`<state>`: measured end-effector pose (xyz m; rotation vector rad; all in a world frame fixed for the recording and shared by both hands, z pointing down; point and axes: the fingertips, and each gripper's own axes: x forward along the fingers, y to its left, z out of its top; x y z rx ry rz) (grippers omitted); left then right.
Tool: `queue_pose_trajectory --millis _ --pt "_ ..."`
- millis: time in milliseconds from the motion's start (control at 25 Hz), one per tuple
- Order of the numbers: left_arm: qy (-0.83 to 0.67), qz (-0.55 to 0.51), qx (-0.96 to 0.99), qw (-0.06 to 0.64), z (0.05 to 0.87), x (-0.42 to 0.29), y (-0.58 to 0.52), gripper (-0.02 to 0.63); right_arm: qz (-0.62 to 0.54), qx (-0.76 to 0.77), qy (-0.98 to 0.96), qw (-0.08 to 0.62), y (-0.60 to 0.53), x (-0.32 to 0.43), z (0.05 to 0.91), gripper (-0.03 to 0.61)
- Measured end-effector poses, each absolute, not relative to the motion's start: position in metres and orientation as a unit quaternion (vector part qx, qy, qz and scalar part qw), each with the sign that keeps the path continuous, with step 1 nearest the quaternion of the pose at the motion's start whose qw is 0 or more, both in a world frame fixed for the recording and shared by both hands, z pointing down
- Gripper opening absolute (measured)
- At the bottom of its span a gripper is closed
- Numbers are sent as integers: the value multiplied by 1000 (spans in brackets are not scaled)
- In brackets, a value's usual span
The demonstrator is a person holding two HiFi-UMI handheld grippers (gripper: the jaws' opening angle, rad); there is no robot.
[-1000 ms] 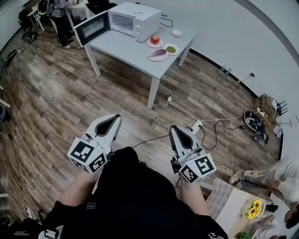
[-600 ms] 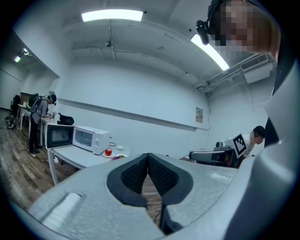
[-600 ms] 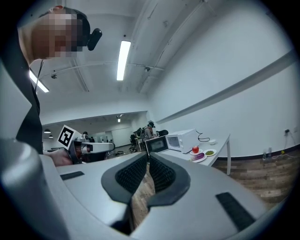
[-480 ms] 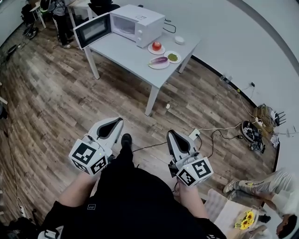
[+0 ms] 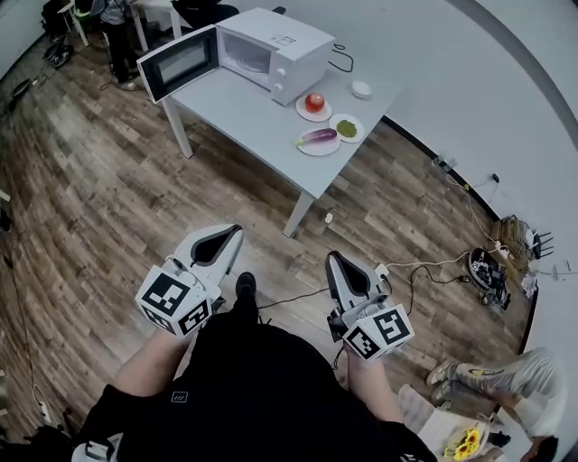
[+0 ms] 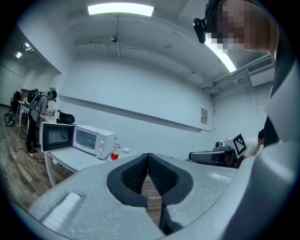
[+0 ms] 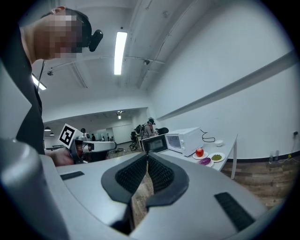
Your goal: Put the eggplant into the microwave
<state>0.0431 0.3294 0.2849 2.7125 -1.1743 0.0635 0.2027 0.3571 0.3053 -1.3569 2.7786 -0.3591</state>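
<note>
A purple eggplant [image 5: 317,136] lies on a white plate [image 5: 319,146] near the right end of a grey table [image 5: 253,117]; it also shows small as the eggplant [image 7: 205,161] in the right gripper view. The white microwave [image 5: 274,41] stands at the table's back with its door [image 5: 177,63] swung open to the left. My left gripper [image 5: 233,232] and right gripper [image 5: 332,259] are both shut and empty, held low over the wood floor, well short of the table.
A red apple [image 5: 314,102] on a plate, a plate of green food [image 5: 346,128] and a small white bowl [image 5: 361,88] sit beside the eggplant. Cables and a power strip [image 5: 379,270] lie on the floor to the right. A person [image 5: 113,27] stands beyond the table.
The table and microwave have shifted lower and to the right in the head view and look a little closer. Both grippers stay shut in about the same place.
</note>
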Motion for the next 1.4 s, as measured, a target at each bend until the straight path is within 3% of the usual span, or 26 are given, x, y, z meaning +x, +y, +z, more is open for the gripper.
queue_pose_trajectory --millis 600,1400 --pt "-380 23 919 98 279 0 172 9 -112 -457 882 -8 197 162 299 18" --pt "-444 26 887 126 301 52 29 9 -86 -437 894 -56 28 231 336 18"
